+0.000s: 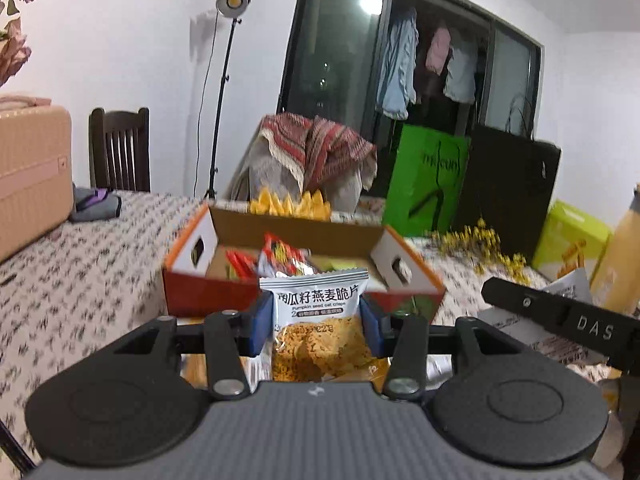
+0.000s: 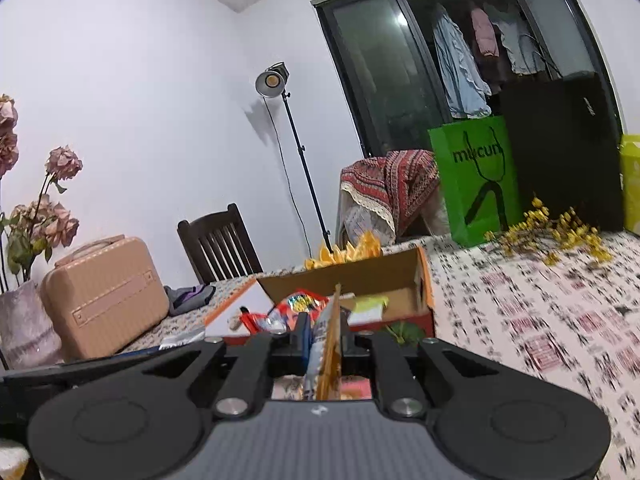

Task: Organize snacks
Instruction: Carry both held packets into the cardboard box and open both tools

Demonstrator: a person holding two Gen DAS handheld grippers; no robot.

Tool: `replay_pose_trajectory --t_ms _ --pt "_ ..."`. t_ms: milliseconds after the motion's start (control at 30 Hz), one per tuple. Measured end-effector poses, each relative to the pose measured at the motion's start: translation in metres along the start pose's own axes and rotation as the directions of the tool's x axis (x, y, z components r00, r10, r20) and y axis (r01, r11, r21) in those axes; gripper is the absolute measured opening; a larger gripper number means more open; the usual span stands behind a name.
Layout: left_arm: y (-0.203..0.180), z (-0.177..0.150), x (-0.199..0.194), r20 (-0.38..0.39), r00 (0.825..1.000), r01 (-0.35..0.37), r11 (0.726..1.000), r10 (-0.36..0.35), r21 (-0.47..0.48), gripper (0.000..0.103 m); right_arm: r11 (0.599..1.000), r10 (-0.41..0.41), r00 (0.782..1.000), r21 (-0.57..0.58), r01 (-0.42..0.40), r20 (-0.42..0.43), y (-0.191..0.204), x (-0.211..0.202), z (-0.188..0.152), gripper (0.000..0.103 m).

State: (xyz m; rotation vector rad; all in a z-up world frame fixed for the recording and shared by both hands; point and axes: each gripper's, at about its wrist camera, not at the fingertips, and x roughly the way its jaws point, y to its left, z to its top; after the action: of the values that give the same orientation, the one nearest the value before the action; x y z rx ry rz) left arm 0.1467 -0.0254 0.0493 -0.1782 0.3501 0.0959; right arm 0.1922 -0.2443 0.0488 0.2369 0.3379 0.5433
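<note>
A: So what was in the background? I spotted a peach suitcase over at 9 o'clock, with dried pink flowers in a vase beside it.

B: Yep, and a dark wooden chair stood just behind the patterned tablecloth. A studio lamp on a stand was up around 12.

A: At 2 o'clock?

B: A green paper bag, yellow flower sprigs scattered in front of it, laundry hanging behind the glass door.
</note>
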Motion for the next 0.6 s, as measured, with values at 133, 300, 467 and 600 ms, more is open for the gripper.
replay_pose_trajectory --t_ms 133,300,467,600 --pt "0.009 0.02 0.017 0.026 1.0 0.0 1.0 0.0 -0.016 0.047 1.0 -0.004 1.0 -0.013 0.004 0.01 0.007 0.023 0.017 0.011" --pt "0.02 0.044 0.043 0.042 0.999 -0.002 0.999 0.004 -0.042 0.047 1.0 -0.017 1.0 -0.019 0.017 0.018 0.007 0.055 0.038 0.011" --pt "0.03 0.066 0.073 0.054 0.998 -0.007 0.998 0.01 -0.058 0.047 0.999 -0.029 0.999 -0.013 0.029 0.017 0.005 0.092 0.057 0.011" --pt "0.038 0.08 0.101 0.049 0.999 -0.019 0.998 0.022 -0.065 0.047 0.999 -0.039 0.999 -0.007 0.039 -0.007 0.002 0.127 0.068 0.011"
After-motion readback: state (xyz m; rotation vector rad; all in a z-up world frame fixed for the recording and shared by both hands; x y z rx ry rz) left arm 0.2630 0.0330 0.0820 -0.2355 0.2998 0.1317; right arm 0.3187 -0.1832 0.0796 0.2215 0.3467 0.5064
